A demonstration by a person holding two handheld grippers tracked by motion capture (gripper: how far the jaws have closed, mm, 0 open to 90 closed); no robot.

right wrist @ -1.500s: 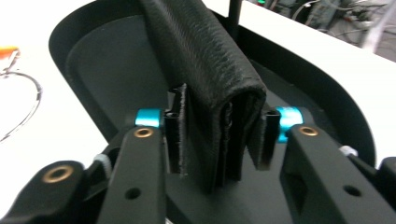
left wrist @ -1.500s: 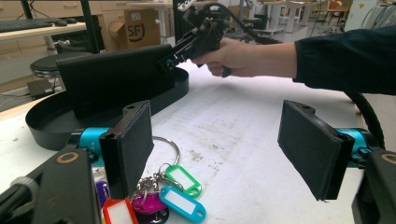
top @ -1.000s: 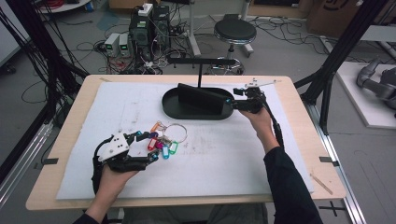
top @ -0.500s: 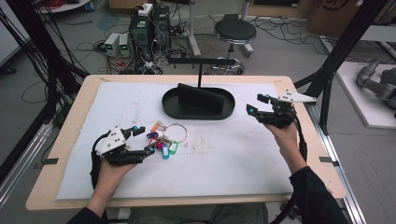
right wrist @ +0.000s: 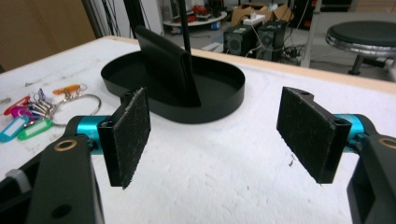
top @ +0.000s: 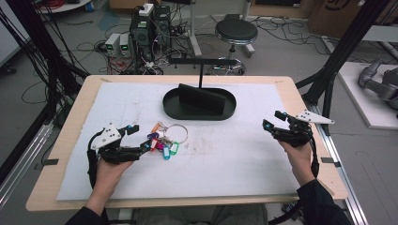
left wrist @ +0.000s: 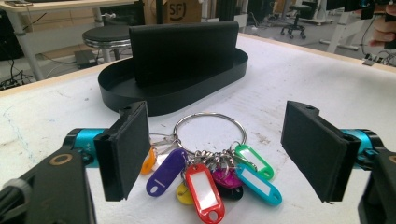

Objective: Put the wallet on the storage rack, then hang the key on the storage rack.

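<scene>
Key bunch (left wrist: pixel 212 168): steel ring, glossy plastic tags, lying on the white mat (top: pixel 234 159) | your left gripper (left wrist: pixel 215 154) is standing wide, jaws just opening, bunch between pads untouched | your right gripper (right wrist: pixel 215 135) is gaping empty, well apart.

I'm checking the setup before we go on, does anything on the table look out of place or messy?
Nothing is spilled or broken. The bunch of key tags lies loose on the white mat, fanned out in front of the open left claw, not on the black stand. The mat shows scuffs and smudges near the ring.
</scene>
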